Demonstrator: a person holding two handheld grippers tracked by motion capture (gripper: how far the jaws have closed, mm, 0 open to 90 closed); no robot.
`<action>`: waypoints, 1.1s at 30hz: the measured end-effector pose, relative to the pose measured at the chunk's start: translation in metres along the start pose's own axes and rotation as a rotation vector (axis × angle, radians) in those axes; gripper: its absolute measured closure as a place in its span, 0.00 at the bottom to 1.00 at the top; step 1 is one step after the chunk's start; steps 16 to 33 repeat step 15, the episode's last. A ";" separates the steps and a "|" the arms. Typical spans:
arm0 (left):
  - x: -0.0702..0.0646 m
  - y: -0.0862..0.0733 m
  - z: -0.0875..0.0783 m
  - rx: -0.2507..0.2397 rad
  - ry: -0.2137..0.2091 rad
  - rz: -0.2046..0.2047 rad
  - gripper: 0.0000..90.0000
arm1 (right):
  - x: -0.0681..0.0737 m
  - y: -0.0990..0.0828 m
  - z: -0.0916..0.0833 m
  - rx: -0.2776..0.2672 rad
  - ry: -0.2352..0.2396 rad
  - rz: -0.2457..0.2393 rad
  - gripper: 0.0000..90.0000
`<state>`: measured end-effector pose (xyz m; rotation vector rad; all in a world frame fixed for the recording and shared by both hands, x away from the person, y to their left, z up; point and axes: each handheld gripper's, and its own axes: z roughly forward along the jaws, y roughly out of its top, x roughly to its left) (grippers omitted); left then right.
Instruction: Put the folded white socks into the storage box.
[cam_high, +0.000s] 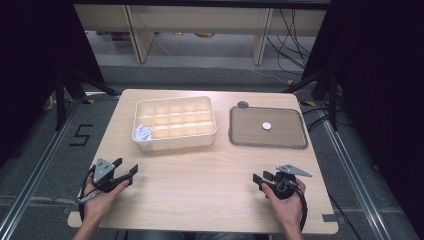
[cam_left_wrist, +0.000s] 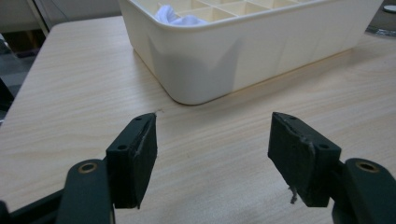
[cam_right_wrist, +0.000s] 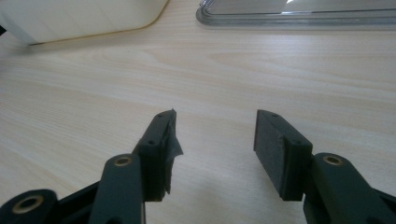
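Where compartments begin, white cloth (cam_high: 142, 133).

My left gripper (cam_high: 129, 172) and my right gripper (cam_high: 259, 181) are black, each with a grey three-cornered plate on top; brass-coloured rings sit at the jaw pivots. The table (cam_high: 200, 170) is pale wood with a fine straight grain. The compartment box (cam_high: 175, 142) is cream, its inner cells a warmer yellow-cream. The cloth (cam_high: 142, 133) in its corner cell is white. The tray (cam_high: 267, 145) is dark grey with a lighter grey rim. The disc (cam_high: 266, 126) on it is white.
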<state>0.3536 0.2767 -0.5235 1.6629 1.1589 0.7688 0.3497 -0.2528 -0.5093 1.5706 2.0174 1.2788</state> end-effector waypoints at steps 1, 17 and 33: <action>-0.001 0.000 0.000 -0.007 0.009 0.000 0.36 | -0.001 -0.001 0.001 -0.013 -0.007 -0.012 0.54; -0.002 -0.001 -0.001 -0.027 0.041 0.003 0.36 | 0.000 -0.007 0.002 -0.067 -0.048 -0.076 0.48; -0.002 -0.001 -0.001 -0.027 0.041 0.003 0.36 | 0.000 -0.007 0.002 -0.067 -0.048 -0.076 0.48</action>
